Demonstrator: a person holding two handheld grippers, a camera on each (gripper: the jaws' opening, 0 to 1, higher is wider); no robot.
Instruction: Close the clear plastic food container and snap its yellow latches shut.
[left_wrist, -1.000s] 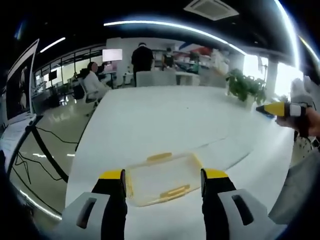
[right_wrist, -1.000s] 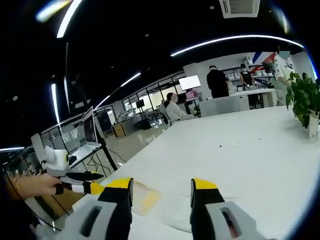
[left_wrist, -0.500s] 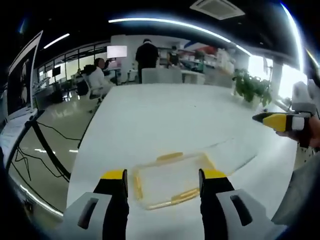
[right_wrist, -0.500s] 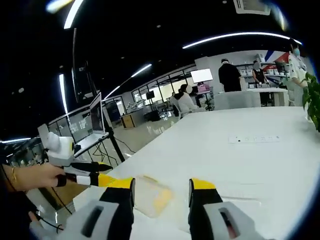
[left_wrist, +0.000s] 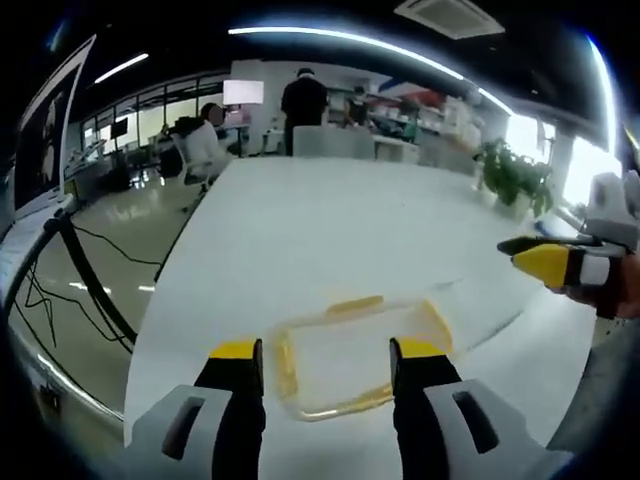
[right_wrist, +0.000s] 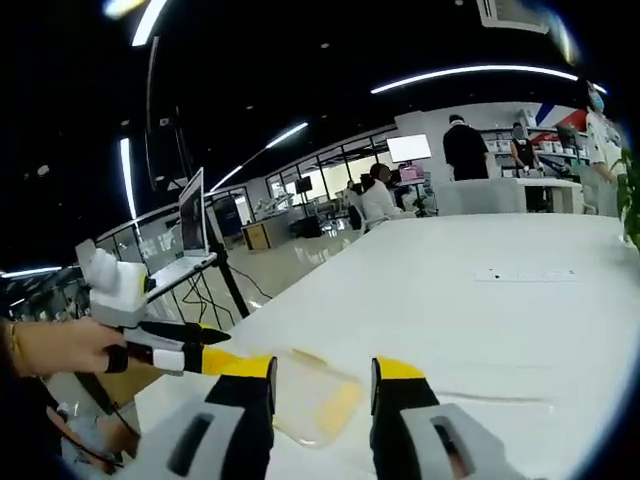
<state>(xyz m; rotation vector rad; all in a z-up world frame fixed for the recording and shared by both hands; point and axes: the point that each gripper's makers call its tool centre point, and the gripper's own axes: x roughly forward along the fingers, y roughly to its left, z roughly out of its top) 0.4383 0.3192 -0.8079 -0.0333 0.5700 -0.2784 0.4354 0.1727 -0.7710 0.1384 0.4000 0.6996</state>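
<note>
Left gripper view: the left gripper (left_wrist: 317, 352) is hovering with jaws spread wide and empty above the clear plastic food container (left_wrist: 360, 353), which is lying near the near edge of the white desk (left_wrist: 330, 230). A yellow latch (left_wrist: 354, 303) is showing on the container's far side. The right gripper (left_wrist: 555, 262) is entering from the right, off the container. Right gripper view: the right gripper (right_wrist: 322, 372) is likewise gaping and holding nothing.

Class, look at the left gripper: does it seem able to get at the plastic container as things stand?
Probably yes. The container lies on the white table just ahead of the open left gripper, with nothing between them.
</note>
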